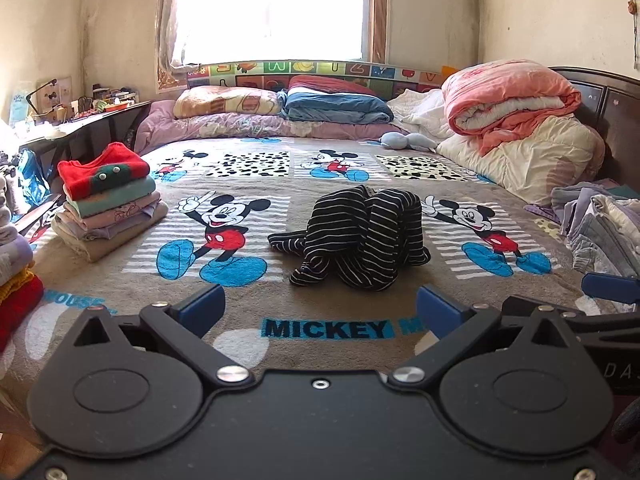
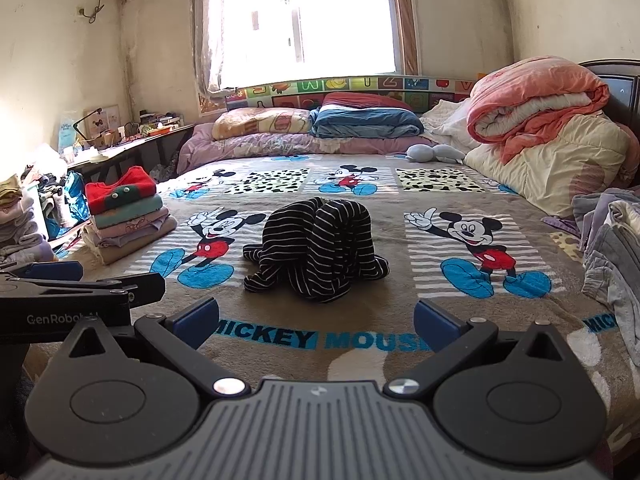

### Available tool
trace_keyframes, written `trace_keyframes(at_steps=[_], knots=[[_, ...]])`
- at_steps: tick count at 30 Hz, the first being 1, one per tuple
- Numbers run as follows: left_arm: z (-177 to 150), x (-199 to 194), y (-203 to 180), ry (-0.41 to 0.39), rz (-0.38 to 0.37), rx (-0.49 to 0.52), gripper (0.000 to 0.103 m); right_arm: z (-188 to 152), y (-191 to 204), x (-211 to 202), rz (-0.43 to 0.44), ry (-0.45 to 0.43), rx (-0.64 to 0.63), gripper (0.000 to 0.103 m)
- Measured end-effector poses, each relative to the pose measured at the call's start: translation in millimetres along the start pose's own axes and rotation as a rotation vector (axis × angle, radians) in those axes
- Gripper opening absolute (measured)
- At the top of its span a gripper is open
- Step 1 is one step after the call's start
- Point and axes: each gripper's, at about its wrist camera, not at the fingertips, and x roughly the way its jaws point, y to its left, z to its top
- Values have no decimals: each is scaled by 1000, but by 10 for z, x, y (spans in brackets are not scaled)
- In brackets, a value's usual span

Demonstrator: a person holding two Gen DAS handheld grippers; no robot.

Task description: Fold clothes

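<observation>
A crumpled black garment with thin white stripes (image 1: 356, 240) lies in a heap near the middle of the bed, on a grey-brown fleece blanket printed with cartoon mice (image 1: 280, 200); how it is folded inside the heap, and whether it is a shirt or trousers, cannot be made out. The left tongs (image 1: 318, 306) hang over the blanket at the bed's near edge, blue pads spread wide, holding nothing and well apart from the garment. The right tongs (image 2: 316, 320) are likewise spread wide and empty, short of the striped heap (image 2: 316, 248).

Toward the bed's left edge stands a neat stack of folded clothes with a red knitted top uppermost (image 1: 106, 204). At the right edge a loose pile of grey and lilac clothes (image 1: 600, 228) is cut off by the frame. More folded things at the far left, red and yellow below pale ones (image 1: 16, 276), are only partly in view.

Along the far edge lie rolled quilts, among them a salmon-pink one (image 1: 508, 96) near the right corner. A dark wooden tabletop (image 1: 80, 124) beside the far left corner carries small clutter too small to tell apart.
</observation>
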Motion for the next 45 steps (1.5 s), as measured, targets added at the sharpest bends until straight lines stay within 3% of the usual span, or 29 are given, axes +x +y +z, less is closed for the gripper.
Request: trace_keyframes(at_steps=[5,27,45], knots=[[-9,16,-70,-2,31,63,103,-4,-22,-8,10,2,17,103],[69,-161,-178,-10,21,51,103,38,-161,-162,40,-34,79,103],[69,251,-197,41,6,37,103,23,-309,206,56,31,128,103]])
